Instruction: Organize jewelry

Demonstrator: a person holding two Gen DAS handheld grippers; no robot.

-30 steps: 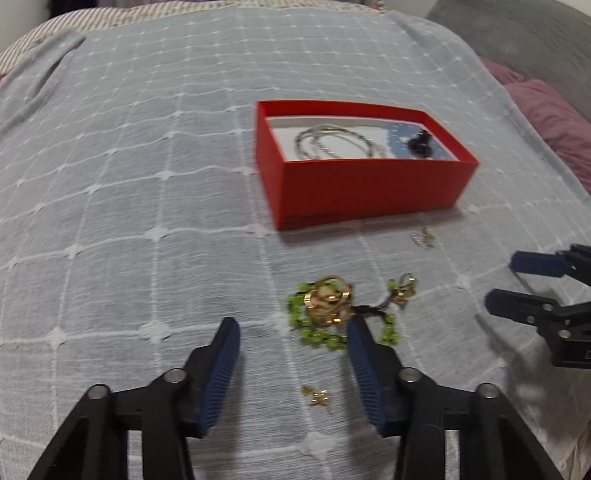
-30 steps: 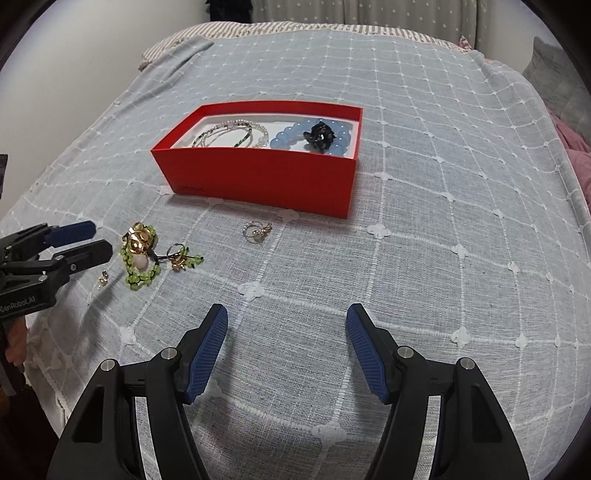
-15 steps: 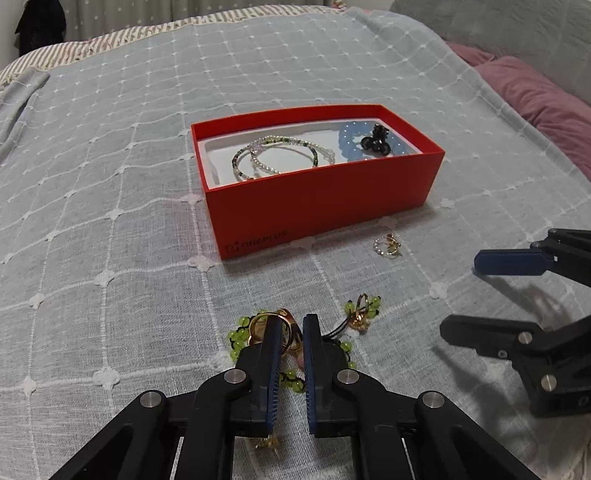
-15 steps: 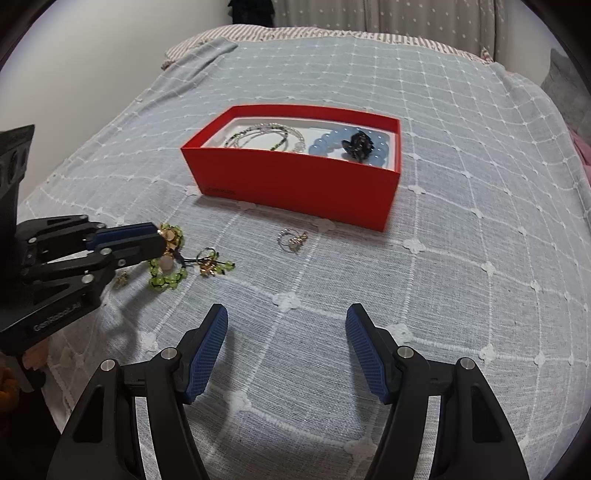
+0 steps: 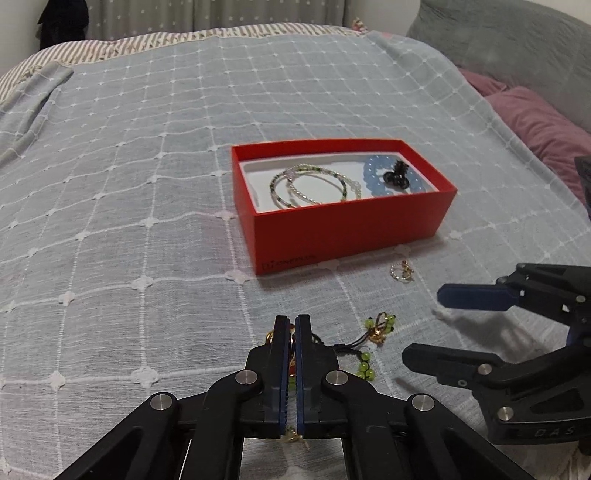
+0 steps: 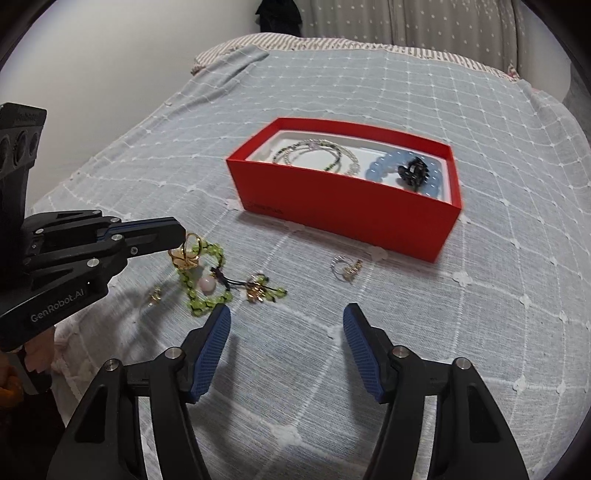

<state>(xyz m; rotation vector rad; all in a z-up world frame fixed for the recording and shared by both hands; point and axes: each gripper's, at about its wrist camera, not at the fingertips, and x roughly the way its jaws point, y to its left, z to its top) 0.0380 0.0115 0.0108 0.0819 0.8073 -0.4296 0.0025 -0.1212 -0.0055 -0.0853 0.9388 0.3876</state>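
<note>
A grey-blue bedspread (image 5: 147, 184) with a white grid pattern is covering the bed. A striped sheet (image 6: 332, 42) is showing at its far edge. Dotted curtains (image 6: 406, 18) are hanging behind. A purple pillow (image 5: 543, 122) is lying at the right side, a grey cushion (image 5: 498, 40) leaning above it.

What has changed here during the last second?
The left gripper closed its jaws on the gold ring lying on the green bead bracelet. The right gripper narrowed its jaws slightly, still empty. The red box and small silver ring stayed put.
</note>
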